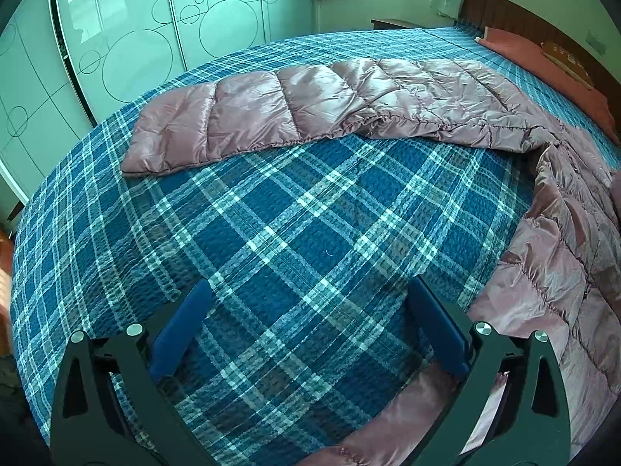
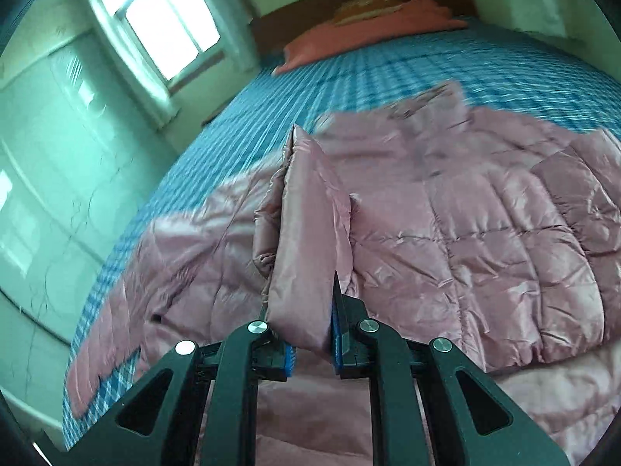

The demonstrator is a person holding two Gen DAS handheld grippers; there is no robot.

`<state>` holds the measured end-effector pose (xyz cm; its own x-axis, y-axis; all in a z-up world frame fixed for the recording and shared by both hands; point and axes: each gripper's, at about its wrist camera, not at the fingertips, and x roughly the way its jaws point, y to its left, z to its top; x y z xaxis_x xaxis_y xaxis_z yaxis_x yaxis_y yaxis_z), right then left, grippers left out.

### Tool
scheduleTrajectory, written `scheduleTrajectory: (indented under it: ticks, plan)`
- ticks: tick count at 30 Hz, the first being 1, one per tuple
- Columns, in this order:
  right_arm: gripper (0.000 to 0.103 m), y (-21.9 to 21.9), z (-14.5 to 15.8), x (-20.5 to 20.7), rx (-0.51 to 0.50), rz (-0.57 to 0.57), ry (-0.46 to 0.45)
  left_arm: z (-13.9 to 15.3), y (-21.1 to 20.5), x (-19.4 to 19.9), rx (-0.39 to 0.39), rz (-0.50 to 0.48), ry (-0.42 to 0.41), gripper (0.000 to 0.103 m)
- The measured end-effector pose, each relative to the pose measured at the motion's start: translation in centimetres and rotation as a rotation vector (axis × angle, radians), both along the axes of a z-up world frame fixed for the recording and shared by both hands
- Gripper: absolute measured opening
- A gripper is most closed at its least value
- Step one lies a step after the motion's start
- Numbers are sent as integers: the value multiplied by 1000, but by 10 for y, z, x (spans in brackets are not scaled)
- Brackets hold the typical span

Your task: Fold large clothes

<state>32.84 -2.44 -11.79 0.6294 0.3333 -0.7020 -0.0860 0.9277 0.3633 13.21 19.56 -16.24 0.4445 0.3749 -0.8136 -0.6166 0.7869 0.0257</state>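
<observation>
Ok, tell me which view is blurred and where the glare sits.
Left wrist view: sharp, fisheye-bowed bed, window reflections on the glossy wardrobe doors. Right wrist view: motion-smeared, worst on the blanket plaid and jacket collar; window blown out white; right gripper stays crisp.

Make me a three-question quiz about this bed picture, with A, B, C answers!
1. Where does the jacket lie?
A. on the bed
B. on the floor
C. on a chair

2. What colour is the blanket?
A. plain red
B. blue plaid
C. yellow dots

3. What is the right gripper doing?
A. hanging open over the pillow
B. holding a book
C. pinching a fold of the jacket

Answers:
1. A, the pink jacket is spread out on the bed.
2. B, blue squares with white lines cover it.
3. C, pink cloth is squeezed between its fingers, while the left gripper is open above the blanket.
</observation>
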Motion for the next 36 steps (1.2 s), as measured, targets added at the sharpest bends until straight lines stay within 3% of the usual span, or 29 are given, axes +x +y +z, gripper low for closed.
scheduleTrajectory:
  ticks: [5,6,9,10,13,17,22,25,27,30,33,36]
  plan:
    - [19,20,-21,0,-55,75,73,0,-1,0,2,0,1,101]
    - [24,21,-22,-1,-58,87,72,-1,0,0,1,0,1,101]
    - [59,25,-14,-10,-37,147,53,-1,0,0,1,0,1,101]
    - [62,24,-9,-15,-36,157,38,-1,-1,0,0,0,2,101]
    - [62,1,17,-35,-5,143,-36,-1,-1,0,1,0,2,101]
    - [62,-70,39,-49,-54,-35,-96,0,-1,0,1,0,1,101]
    - [61,-171,27,-45,-211,-351,-38,-1,-1,0,4,0,2,101]
    - [61,-204,3,-38,-285,-456,26,0,-3,1,6,0,4,101]
    - [62,-215,-25,-28,-289,-440,105,-1,-2,1,9,0,7,101]
    - [63,-202,-20,-27,-371,-417,84,0,-3,1,6,0,5,101]
    - [63,-185,-10,-35,-304,-389,40,-1,-3,1,9,0,5,101]
    - [63,-166,-24,-31,-328,-316,76,-1,-1,2,12,0,8,101]
